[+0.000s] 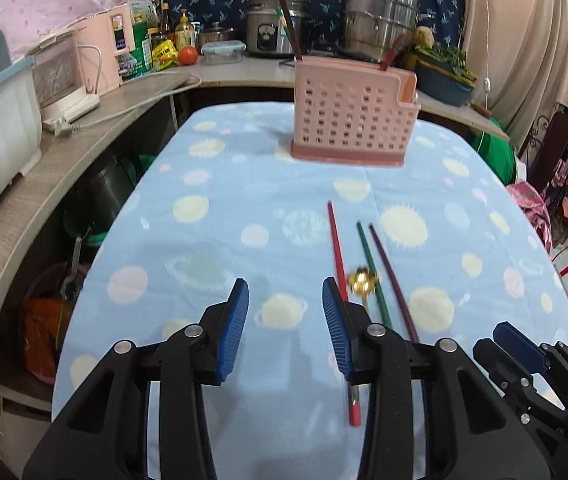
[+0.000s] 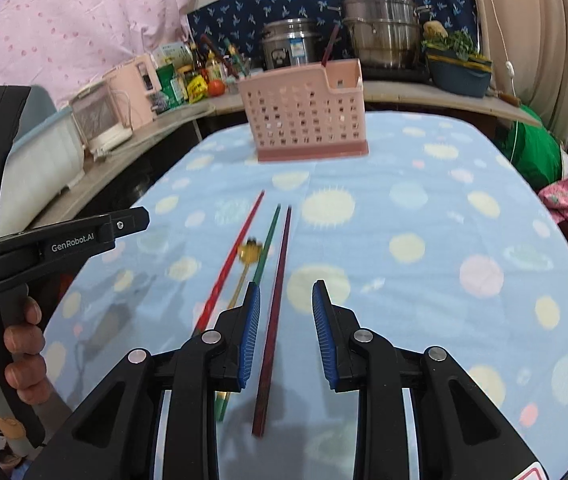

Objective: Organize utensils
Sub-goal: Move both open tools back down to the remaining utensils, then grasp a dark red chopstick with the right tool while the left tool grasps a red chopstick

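Note:
Three chopsticks lie side by side on the blue planet-patterned cloth: red (image 1: 337, 248), green (image 1: 371, 272) and dark maroon (image 1: 393, 280). A gold spoon (image 1: 361, 280) rests between the red and green ones. My left gripper (image 1: 284, 284) hovers open and empty, just left of the red chopstick. My right gripper (image 2: 285, 284) is open above the maroon chopstick (image 2: 280, 280), which runs through the gap without touching the pads. The green chopstick (image 2: 268, 236), the spoon (image 2: 251, 250) and the red chopstick (image 2: 236, 248) lie to its left. A pink perforated holder (image 1: 353, 114) (image 2: 303, 116) stands at the far end with a few sticks in it.
A curved wooden counter (image 1: 84, 136) wraps the table's left and far sides. It carries a pink appliance (image 1: 100, 52), bottles, a tomato, a rice cooker (image 1: 272, 32) and steel pots (image 2: 383, 28). A hand (image 2: 24, 340) holds the left gripper's handle. Green and pink bags sit at the right.

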A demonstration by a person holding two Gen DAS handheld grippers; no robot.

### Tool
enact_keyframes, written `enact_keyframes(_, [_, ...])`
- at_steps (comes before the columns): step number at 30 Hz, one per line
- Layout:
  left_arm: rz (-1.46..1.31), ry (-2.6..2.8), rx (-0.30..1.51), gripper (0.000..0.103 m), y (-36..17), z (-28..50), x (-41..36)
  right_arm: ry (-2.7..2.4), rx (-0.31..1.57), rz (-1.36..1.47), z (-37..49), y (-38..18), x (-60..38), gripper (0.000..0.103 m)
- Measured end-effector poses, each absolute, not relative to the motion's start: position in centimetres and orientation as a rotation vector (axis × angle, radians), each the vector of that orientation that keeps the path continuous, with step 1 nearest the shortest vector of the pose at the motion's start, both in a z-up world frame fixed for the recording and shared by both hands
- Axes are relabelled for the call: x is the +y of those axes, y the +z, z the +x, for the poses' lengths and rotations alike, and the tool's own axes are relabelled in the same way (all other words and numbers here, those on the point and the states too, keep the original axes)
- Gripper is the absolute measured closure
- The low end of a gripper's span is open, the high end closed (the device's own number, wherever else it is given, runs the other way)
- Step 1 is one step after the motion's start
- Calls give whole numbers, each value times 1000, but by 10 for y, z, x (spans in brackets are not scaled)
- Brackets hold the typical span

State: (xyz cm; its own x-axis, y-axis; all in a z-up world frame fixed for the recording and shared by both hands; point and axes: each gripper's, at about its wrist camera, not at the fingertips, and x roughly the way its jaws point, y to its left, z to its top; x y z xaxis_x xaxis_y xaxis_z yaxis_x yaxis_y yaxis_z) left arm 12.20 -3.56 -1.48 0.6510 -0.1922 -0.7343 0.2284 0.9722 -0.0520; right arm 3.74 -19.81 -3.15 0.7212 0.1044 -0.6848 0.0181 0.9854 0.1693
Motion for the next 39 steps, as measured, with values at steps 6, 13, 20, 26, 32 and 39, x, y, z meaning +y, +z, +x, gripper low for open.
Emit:
enact_keyframes(6, [48, -247, 870, 66, -36, 104, -36, 51, 821, 150, 24, -58, -186, 76])
enact_keyframes(13, [46, -258, 924, 66, -58, 91, -34, 53, 855, 164, 20, -72, -185, 77])
enact_keyframes(20, [58, -282, 936, 55, -67, 80, -38, 44, 857, 150, 17, -77, -183, 82])
enact_keyframes(26, [71, -310, 932, 53, -70, 75, -47, 19, 851, 139, 16, -78, -186, 95])
enact_keyframes(32, [72, -327, 943, 53, -73, 74, -54, 12, 844, 167, 14, -79, -193, 96])
enact_keyframes(39, [61, -316, 956, 55, -80, 79, -56, 15, 841, 181, 14, -80, -195, 96])
